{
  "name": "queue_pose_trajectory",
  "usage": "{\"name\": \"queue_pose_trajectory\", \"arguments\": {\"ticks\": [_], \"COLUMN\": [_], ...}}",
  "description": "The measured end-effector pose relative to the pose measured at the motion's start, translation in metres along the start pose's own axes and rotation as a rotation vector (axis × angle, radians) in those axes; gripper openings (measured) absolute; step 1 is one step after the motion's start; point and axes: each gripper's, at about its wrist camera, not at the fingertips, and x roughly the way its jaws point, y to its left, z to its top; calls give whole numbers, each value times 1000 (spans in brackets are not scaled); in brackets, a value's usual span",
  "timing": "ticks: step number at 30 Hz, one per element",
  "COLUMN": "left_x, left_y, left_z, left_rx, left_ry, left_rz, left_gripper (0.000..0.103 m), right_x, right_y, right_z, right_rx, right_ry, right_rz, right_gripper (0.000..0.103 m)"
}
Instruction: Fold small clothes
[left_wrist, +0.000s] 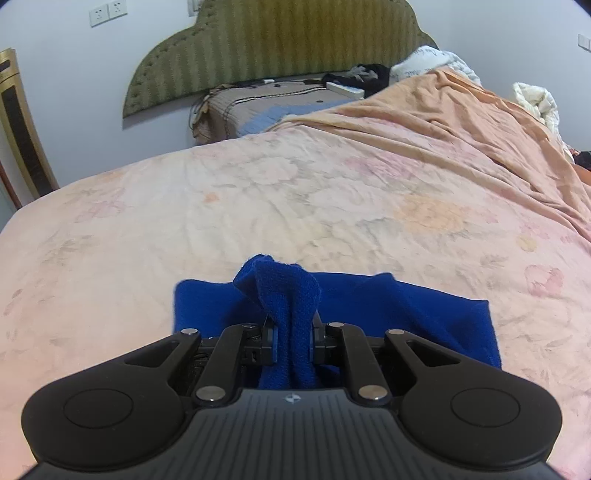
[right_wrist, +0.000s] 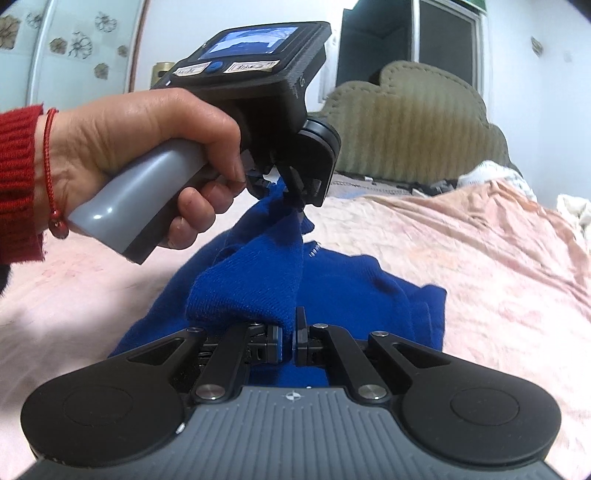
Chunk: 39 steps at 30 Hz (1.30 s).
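Fold in progress: both tongs grip the blue garment (right_wrist: 258, 280) over the bed (left_wrist: 332, 192).

Left tongs (left_wrist: 293, 339) and right tongs (right_wrist: 289, 338) each pinch an edge lifted off the body ahead; next, probably carry it across and release.

A small royal-blue knitted garment (right_wrist: 332, 280) is seen spread on a pink floral bedsheet (left_wrist: 332, 192), one edge bunched and lifted clear of the bed where it is pinched at two points, the remainder lying flat and creased beneath the raised fold.
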Motion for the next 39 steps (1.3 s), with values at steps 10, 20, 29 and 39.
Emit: {"name": "queue_pose_trajectory", "arguments": {"ticks": [10,20,29,39], "left_x": [25,35,1,-30], "left_y": [-38,-78,-55,-8], "left_z": [5,8,25,-8], "left_rx": [26,97,-115,-101], "left_ry": [25,35,-112,-120], "left_rz": [-48,-127,-302,-147], "left_gripper": [13,15,87,87], "right_x": [3,14,23,29], "right_y": [-39,-79,-103,-131], "right_z": [-12,-32,-45,-53], "right_rx": [143,395,577,779], "right_ry": [39,126,160,140], "right_rz": [-8,75,157,301], "right_gripper": [3,3,11,35]}}
